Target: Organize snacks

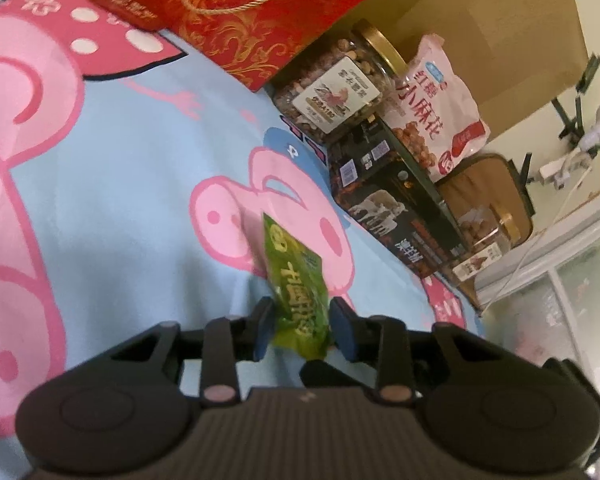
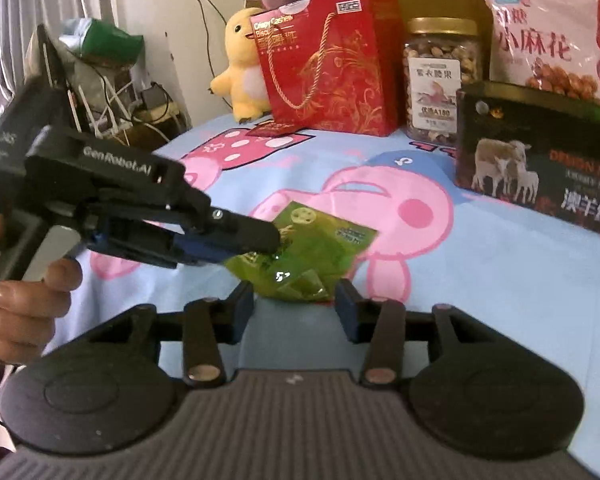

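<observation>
A green snack packet sits between the fingers of my left gripper, which is shut on its near end and holds it over the blue cartoon sheet. In the right wrist view the same packet hangs from the left gripper, which reaches in from the left. My right gripper is open just in front of the packet's lower edge, a finger on either side of it, not gripping.
Along the back stand a red gift bag, a nut jar with a gold lid, a pink snack bag and a black box with sheep. A yellow plush sits behind, with a cardboard box.
</observation>
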### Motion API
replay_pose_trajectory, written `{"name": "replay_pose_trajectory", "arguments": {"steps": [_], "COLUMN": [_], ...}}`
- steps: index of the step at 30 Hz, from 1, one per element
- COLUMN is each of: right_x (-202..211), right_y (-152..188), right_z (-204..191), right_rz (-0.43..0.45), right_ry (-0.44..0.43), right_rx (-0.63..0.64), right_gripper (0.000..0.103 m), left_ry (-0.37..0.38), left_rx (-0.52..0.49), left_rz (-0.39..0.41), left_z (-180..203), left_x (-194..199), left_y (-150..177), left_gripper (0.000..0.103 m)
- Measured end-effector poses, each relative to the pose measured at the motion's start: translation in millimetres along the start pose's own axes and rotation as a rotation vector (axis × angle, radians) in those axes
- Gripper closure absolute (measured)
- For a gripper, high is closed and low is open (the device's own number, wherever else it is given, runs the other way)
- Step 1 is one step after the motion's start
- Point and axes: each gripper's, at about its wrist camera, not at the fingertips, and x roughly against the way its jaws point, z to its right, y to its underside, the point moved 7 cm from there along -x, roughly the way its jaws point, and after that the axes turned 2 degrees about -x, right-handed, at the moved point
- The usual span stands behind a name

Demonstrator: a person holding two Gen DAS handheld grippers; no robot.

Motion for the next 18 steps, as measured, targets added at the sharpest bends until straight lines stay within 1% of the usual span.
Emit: {"name": "replay_pose_trajectory", "arguments": {"steps": [1, 2, 6, 9, 12, 14, 16, 18], "right_x": [-1.4, -1.7, -1.0, 6.7, 13.1, 19.6, 29.2, 40.4], "right_y": [-0.8, -0.9, -1.3, -3.2, -4.0, -5.3, -8.8, -11.6], "right_z": [0.3, -0.1, 0.0, 8.2, 23.3, 31.5, 41.3, 51.1], "right_rz": [0.000, 0.001, 0.011, 0.030, 0.032, 0.040, 0.079, 0.123], "right_ry": [0.006, 0.014, 0.020, -0.024, -0.123, -0.232, -0.350, -0.414], "right_rx": [0.005, 0.014, 0.012, -0.074, -0.225, -0.341, -0.466, -0.547], "right_gripper": [0.053, 0.053, 0.053, 0.054, 0.054, 0.054, 0.054, 0.054], "left_ry": [-0.002, -0.005, 0.029, 0.083, 0.164, 0.213, 0.234, 0.242], "left_rx": [-0.003, -0.002, 0.044, 0.069, 0.080, 0.064, 0.046, 0.023], "left_rz": [0.000, 0.003, -0.005, -0.004, 0.011, 0.021, 0.029, 0.028], "left_z": [1.5, 1.3, -5.1, -5.8, 1.4, 11.2, 20.0, 29.1], "left_x": [-0.8, -1.5, -1.3, 5.4, 15.0, 21.1, 25.2, 26.2], "left_y": [0.3, 0.0, 1.0, -0.6, -3.7, -5.4, -6.1, -6.7], "left_gripper": [0.073, 0.081, 0.082, 0.083, 0.083, 0.083, 0.082, 0.083]}}
